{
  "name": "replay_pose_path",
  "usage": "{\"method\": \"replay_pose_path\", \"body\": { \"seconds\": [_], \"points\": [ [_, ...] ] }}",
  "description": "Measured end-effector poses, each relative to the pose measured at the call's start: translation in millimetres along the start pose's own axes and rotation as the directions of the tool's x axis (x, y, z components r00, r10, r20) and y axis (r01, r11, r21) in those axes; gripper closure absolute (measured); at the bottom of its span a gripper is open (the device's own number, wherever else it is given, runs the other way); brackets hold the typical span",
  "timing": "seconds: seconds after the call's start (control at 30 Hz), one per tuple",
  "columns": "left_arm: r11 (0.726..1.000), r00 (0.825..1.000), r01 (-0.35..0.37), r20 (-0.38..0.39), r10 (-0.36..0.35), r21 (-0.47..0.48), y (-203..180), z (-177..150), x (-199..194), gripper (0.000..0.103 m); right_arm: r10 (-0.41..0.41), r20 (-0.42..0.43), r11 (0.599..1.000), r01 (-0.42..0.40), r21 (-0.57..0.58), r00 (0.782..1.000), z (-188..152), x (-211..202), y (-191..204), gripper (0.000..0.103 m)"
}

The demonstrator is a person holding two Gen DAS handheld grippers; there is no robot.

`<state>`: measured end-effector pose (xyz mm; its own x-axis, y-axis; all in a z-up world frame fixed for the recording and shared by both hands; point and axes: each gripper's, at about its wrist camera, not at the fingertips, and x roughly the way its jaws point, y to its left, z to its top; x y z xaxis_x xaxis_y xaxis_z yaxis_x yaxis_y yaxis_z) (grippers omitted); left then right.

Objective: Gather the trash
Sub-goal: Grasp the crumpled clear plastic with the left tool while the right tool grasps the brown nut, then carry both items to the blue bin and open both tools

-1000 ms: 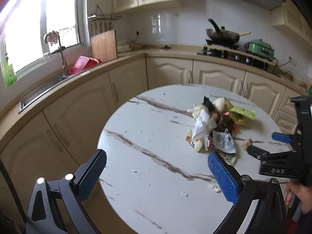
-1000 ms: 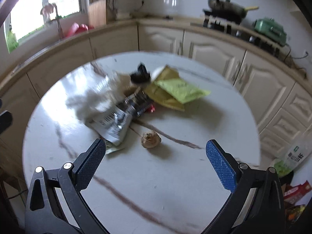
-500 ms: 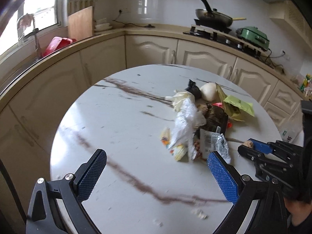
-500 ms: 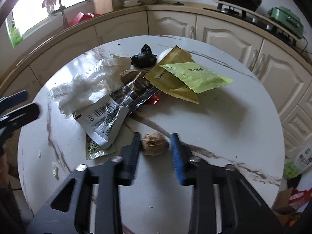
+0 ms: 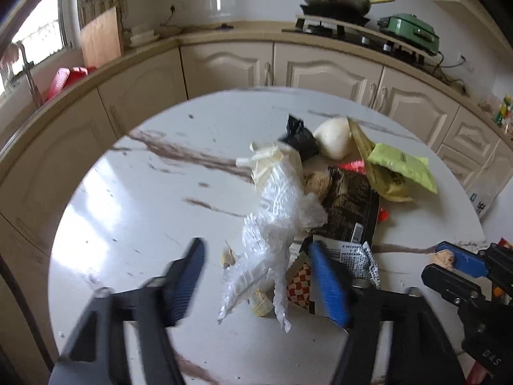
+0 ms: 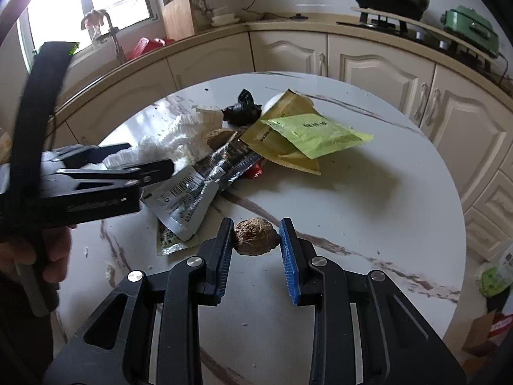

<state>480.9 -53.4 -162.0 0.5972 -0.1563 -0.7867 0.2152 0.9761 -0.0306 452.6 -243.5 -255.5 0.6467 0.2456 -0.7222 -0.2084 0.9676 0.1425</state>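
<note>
A pile of trash lies on the round white marble table [image 5: 134,211]. My left gripper [image 5: 256,276] is half closed around the crumpled clear plastic wrap [image 5: 275,224], its jaws blurred and apart from the wrap. My right gripper [image 6: 255,243] is shut on a brown walnut-like lump [image 6: 255,236] just above the table [image 6: 368,211]; it also shows in the left wrist view [image 5: 444,258]. The pile holds a silver-black wrapper [image 6: 198,189], a green packet [image 6: 314,134], a yellow bag [image 5: 384,179], a black scrap [image 5: 298,138] and a white bulb [image 5: 333,136].
Cream cabinets and a counter curve behind the table, with a stove and pan [image 5: 336,0], a green cooker [image 5: 410,33], a cutting board [image 5: 101,37] and a sink by the window. Packages lie on the floor at the right [image 6: 493,276].
My left gripper moved forward over the plastic wrap and its jaws narrowed from wide open. My right gripper closed fully on the brown lump and lifted it slightly.
</note>
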Motion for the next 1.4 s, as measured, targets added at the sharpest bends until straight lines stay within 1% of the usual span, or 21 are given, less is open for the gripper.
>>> {"method": "replay_pose_path", "body": {
  "seconds": [0.03,0.07,0.1,0.17,0.23,0.27,0.3,0.37,0.43,0.5,0.67,0.7,0.77,0.87,0.9,1.03,1.07,1.17,1.23,1.33,1.4],
  "points": [
    [1.0,1.0,-0.002,-0.005,0.002,0.003,1.9,1.6,3.5,0.076,0.003,0.002,1.0,-0.003,-0.001,1.0,0.2,-0.4,0.7,0.075],
    [1.0,1.0,-0.006,0.006,0.006,0.001,6.6,5.0,4.5,0.079,0.005,0.007,1.0,-0.005,-0.001,1.0,-0.1,-1.4,0.3,0.075],
    [1.0,1.0,0.007,0.012,-0.007,-0.003,5.2,2.4,2.4,0.082,0.009,0.007,1.0,-0.009,0.0,1.0,-0.3,-2.1,0.6,0.075],
    [0.999,0.998,0.027,0.056,-0.024,-0.039,10.8,2.1,-9.2,0.083,0.016,0.015,1.0,-0.016,0.004,1.0,-0.8,-4.8,2.3,0.075],
    [0.998,0.996,0.027,0.087,-0.023,-0.048,14.1,-3.5,-19.6,0.085,0.027,0.023,1.0,-0.027,0.006,0.999,-1.9,-8.8,3.5,0.075],
    [0.998,0.995,0.033,0.1,-0.028,-0.05,18.5,-0.7,-25.6,0.087,0.035,0.026,0.999,-0.035,0.007,0.999,-2.5,-11.4,4.5,0.075],
    [0.998,0.993,0.039,0.111,-0.033,-0.053,19.9,-7.9,-33.8,0.09,0.041,0.03,0.999,-0.041,0.007,0.999,-3.2,-13.9,5.6,0.075],
    [0.996,0.99,0.065,0.128,-0.057,-0.061,24.3,-7.6,-46.3,0.09,0.049,0.046,0.999,-0.05,0.005,0.998,-5.4,-22.6,8.8,0.075],
    [0.996,0.986,0.068,0.155,-0.058,-0.058,22.3,-14.7,-61.0,0.09,0.059,0.064,0.998,-0.06,0.004,0.996,-7.5,-32.8,11.0,0.075],
    [0.997,0.982,0.066,0.18,-0.057,-0.044,16.9,-26.5,-80.2,0.09,0.069,0.081,0.998,-0.07,0.005,0.994,-9.6,-45.5,12.1,0.075],
    [0.995,0.97,0.098,0.225,-0.09,-0.027,-3.7,-47.8,-116.5,0.09,0.086,0.131,0.996,-0.089,0.012,0.988,-18.7,-78.3,10.3,0.075],
    [0.994,0.968,0.108,0.231,-0.1,-0.021,-9.5,-69.0,-132.5,0.09,0.086,0.137,0.996,-0.089,0.014,0.987,-21.1,-85.0,8.6,0.075],
    [0.994,0.963,0.111,0.247,-0.107,-0.004,-25.9,-84.4,-154.1,0.09,0.082,0.159,0.996,-0.087,0.021,0.984,-27.3,-100.3,3.9,0.075],
    [0.989,0.953,0.131,0.268,-0.144,0.064,-57.4,-102.4,-184.1,0.09,0.071,0.186,0.996,-0.08,0.038,0.98,-37.2,-122.0,-7.3,0.075],
    [0.988,0.951,0.135,0.27,-0.152,0.081,-64.5,-114.4,-193.9,0.09,0.066,0.194,0.996,-0.076,0.048,0.979,-41.2,-130.1,-13.9,0.075],
    [0.97,0.944,0.175,0.25,-0.214,0.168,-119.1,-126.9,-207.0,0.09,0.018,0.229,0.994,-0.042,0.101,0.973,-62.7,-165.1,-45.4,0.075],
    [0.962,0.942,0.193,0.237,-0.237,0.194,-138.3,-130.7,-208.0,0.09,0.001,0.235,0.993,-0.029,0.117,0.972,-69.0,-173.4,-54.9,0.075],
    [0.939,0.938,0.233,0.196,-0.286,0.254,-180.6,-129.0,-200.6,0.09,-0.055,0.24,0.984,0.012,0.177,0.969,-92.7,-198.4,-90.9,0.075],
    [0.921,0.937,0.262,0.155,-0.314,0.288,-212.1,-126.5,-190.7,0.09,-0.099,0.23,0.973,0.045,0.228,0.968,-111.7,-210.1,-119.9,0.075],
    [0.892,0.935,0.298,0.082,-0.344,0.34,-261.4,-131.2,-168.7,0.09,-0.151,0.201,0.947,0.084,0.309,0.968,-142.2,-218.0,-161.9,0.075],
    [0.874,0.933,0.325,0.028,-0.359,0.362,-289.8,-131.0,-148.3,0.09,-0.17,0.177,0.929,0.098,0.356,0.969,-161.1,-216.9,-188.7,0.075]
  ]
}}
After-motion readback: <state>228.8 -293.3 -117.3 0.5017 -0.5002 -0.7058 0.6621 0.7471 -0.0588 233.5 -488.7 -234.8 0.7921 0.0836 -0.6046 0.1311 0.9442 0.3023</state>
